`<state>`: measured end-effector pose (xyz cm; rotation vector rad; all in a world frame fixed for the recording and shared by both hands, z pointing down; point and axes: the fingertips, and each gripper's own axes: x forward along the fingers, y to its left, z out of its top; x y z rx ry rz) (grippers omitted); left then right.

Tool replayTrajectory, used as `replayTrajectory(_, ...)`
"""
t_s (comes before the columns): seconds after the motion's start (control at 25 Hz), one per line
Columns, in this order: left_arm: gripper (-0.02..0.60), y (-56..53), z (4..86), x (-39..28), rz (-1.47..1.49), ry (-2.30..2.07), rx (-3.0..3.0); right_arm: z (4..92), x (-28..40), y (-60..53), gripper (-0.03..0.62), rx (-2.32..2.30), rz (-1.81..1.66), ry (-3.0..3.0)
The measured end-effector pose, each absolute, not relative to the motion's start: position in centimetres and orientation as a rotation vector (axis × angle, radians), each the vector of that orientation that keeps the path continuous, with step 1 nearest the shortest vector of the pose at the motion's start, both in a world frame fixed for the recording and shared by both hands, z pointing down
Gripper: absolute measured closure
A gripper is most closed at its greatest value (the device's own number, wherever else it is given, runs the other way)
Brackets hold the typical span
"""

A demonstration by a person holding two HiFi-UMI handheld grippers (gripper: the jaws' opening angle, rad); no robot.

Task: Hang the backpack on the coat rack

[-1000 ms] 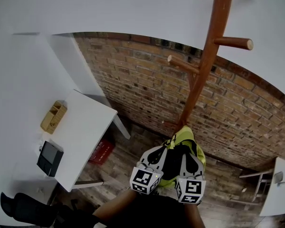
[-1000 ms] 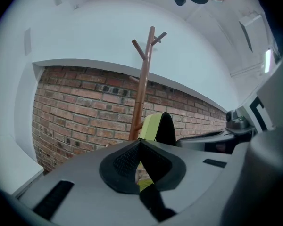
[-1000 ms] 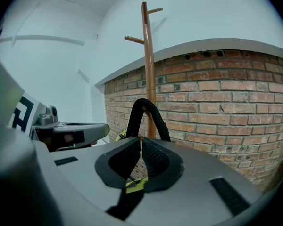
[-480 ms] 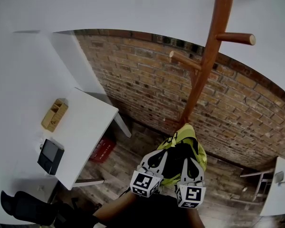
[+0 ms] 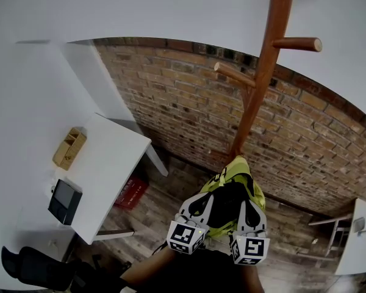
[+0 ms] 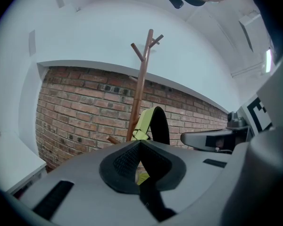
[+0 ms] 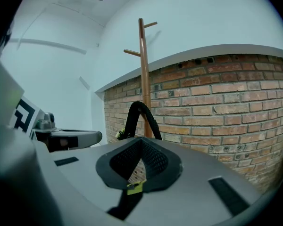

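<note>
Nearest: left gripper (image 5: 201, 201) and right gripper (image 5: 244, 206) side by side, jaws of each pressed together on a black strap (image 6: 159, 125) of the yellow-green backpack (image 5: 238, 171). Backpack held up off the wooden floor (image 5: 171, 191), just before the foot of the coat rack (image 5: 265, 66), on no peg. Behind: brick wall (image 5: 177, 108); at left, white table (image 5: 110, 163)

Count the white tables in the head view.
2. The left table stands by the brick wall; the right table is cut off at the edge. Others may be hidden.
</note>
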<state>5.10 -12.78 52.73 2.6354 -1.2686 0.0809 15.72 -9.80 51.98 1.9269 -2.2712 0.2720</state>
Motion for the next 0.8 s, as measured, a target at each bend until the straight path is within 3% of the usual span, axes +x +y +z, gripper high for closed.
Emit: replayTrajectory(0.8, 0.575, -13.46, 52.19, 4.78, 0.074, -1.301, 2.63, 52.09, 15.2, -10.5, 0.583, 1.893, 0.29, -2.31)
